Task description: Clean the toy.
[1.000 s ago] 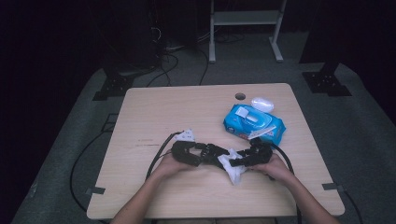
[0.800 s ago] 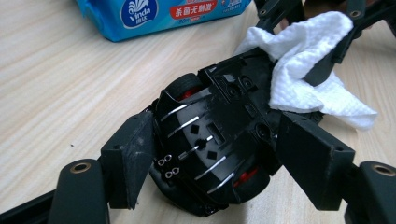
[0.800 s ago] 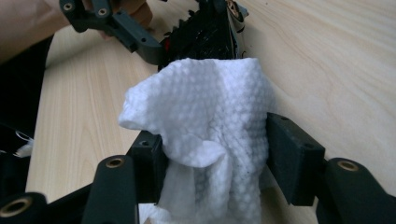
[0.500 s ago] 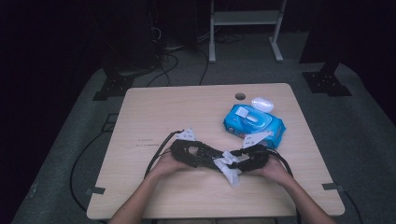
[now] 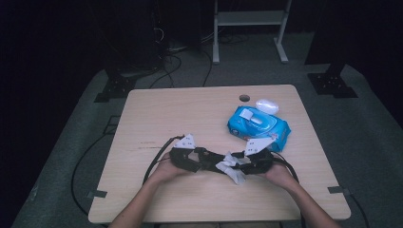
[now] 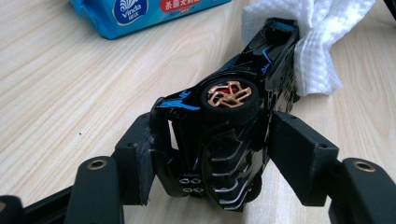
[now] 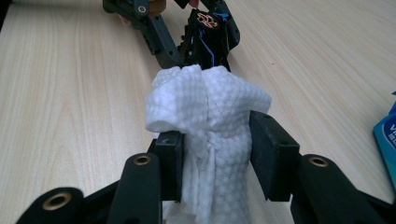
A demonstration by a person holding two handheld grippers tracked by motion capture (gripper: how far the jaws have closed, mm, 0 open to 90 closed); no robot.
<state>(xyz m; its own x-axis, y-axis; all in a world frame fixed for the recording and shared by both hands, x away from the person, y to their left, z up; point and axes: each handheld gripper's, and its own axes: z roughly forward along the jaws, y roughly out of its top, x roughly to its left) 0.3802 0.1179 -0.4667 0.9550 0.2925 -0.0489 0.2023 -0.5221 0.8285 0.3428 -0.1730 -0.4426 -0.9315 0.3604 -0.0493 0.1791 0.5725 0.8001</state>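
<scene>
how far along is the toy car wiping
Done: a white textured wipe is out of the blue wipes pack and clamped in the right gripper, whose jaws have just been closing. In hand: the left gripper, jaws also just closing, holds the black toy car with blue trim on its side, the wipe against its far end. Left: the car's remaining surfaces, likely.

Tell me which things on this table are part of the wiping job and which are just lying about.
In use:
- black toy car, clamped in the left gripper
- white wipe, clamped in the right gripper and pressed against the car's end

Lying about:
- blue wipes pack
- small white case behind the pack
</scene>
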